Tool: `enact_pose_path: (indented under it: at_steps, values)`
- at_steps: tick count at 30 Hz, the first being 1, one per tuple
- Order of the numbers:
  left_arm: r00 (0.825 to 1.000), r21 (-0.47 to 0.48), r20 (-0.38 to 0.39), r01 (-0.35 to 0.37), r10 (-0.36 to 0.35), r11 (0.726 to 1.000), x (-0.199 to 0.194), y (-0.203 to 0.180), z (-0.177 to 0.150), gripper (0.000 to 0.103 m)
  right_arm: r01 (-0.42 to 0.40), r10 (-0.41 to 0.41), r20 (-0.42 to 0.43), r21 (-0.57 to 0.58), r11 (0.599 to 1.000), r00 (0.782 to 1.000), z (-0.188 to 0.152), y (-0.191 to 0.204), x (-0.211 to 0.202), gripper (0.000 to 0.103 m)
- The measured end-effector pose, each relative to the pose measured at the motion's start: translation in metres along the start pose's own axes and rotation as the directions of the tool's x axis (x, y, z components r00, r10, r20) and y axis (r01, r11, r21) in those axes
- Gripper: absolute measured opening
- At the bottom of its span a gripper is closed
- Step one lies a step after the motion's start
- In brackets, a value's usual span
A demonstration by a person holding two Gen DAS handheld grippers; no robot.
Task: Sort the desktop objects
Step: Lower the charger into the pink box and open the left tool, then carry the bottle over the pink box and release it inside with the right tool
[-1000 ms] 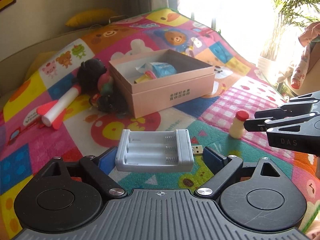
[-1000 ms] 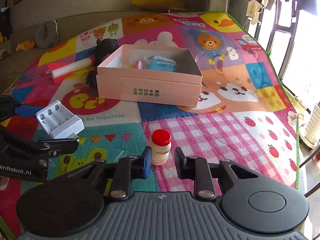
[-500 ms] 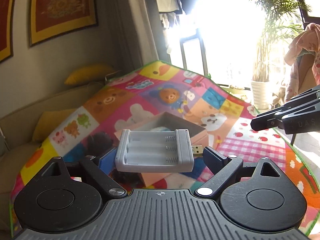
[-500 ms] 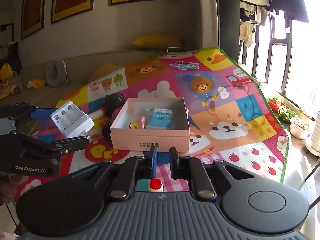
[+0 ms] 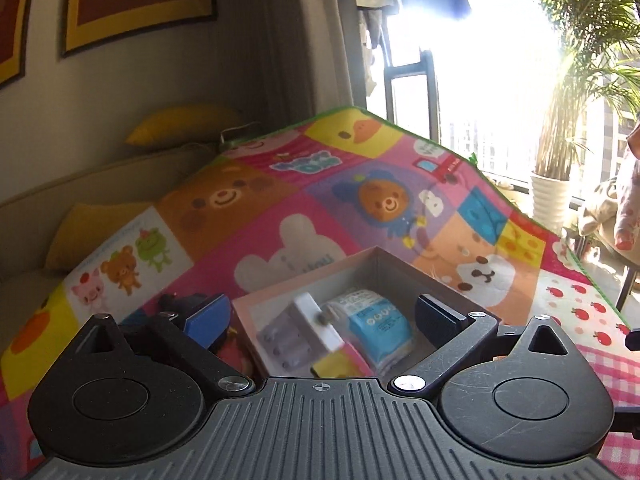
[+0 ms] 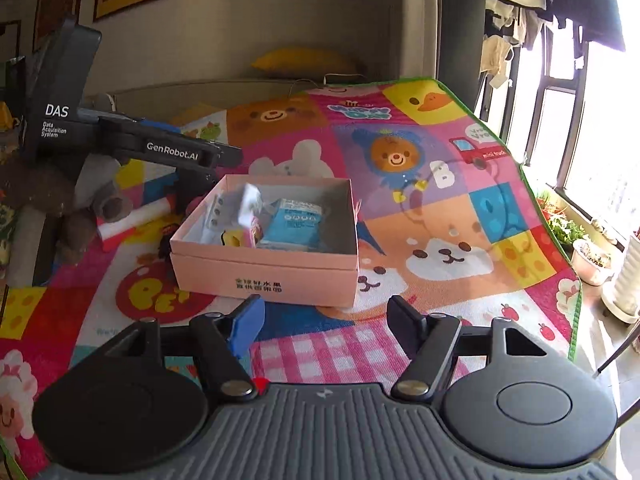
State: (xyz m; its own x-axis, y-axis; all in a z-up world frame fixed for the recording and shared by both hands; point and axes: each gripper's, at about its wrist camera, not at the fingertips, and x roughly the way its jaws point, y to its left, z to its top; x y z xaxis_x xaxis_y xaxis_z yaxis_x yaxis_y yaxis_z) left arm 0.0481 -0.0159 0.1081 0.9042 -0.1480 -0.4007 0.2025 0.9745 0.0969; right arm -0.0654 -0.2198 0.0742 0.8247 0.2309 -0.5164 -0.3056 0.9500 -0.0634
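Note:
My left gripper [image 5: 322, 314] is open and empty above the left end of the pink box [image 5: 404, 266]. The white battery holder [image 5: 304, 332] is blurred, tilted inside the box beside a blue packet [image 5: 380, 326]. In the right wrist view the box [image 6: 264, 268] sits mid-mat, with the battery holder [image 6: 236, 206] and blue packet [image 6: 292, 222] in it, and the left gripper's fingers [image 6: 192, 154] hang over its left edge. My right gripper [image 6: 324, 322] is open and empty, in front of the box. A red bottle cap [image 6: 261, 383] peeks out just below it.
A colourful play mat [image 6: 440, 208] covers the surface. A white and red rocket toy [image 6: 132, 220] and dark plush toys [image 6: 72, 200] lie left of the box. Plant pots [image 6: 592, 260] stand past the mat's right edge. A sofa with yellow cushions [image 5: 180, 124] is behind.
My left gripper opened and let go of the battery holder, which dropped into the box. My right gripper opened and released the small bottle, which now sits under it.

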Motion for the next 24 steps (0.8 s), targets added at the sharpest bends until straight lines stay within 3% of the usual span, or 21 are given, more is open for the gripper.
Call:
enact_pose_path:
  at_steps: [2,6,9,11,13,16,24]
  values:
    - [0.998,-0.022,-0.063,0.002,-0.003,1.0,-0.012,0.0,-0.024,0.103,-0.021,0.021,-0.027,0.006,1.0,0.999,-0.013,-0.001,0.002,0.076]
    - [0.978,-0.043,-0.208,0.019,-0.028,0.999,-0.037,-0.009,-0.078,0.103,-0.054,0.051,-0.096,-0.02,0.998,0.994,-0.034,0.012,0.014,0.076]
    - [0.963,-0.083,-0.265,0.033,-0.054,0.996,-0.052,-0.013,-0.105,0.103,-0.064,0.056,-0.118,-0.061,0.996,0.991,-0.043,0.028,0.021,0.065]
    - [0.957,-0.125,-0.28,0.044,-0.078,0.991,-0.058,-0.014,-0.113,0.103,-0.077,0.065,-0.141,-0.08,0.994,0.988,-0.044,0.038,0.027,0.049]
    - [0.954,-0.151,-0.285,0.053,-0.095,0.987,-0.062,-0.013,-0.117,0.103,-0.066,0.051,-0.159,-0.09,0.994,0.986,-0.044,0.043,0.035,0.043]
    - [0.956,-0.149,-0.278,0.051,-0.091,0.987,-0.067,-0.013,-0.116,0.103,-0.033,0.016,-0.191,-0.083,0.996,0.981,-0.042,0.045,0.047,0.025]
    - [0.953,-0.172,-0.286,0.049,-0.098,0.984,-0.072,-0.008,-0.121,0.103,-0.018,0.001,-0.173,-0.099,0.995,0.985,-0.026,0.046,0.027,0.025]
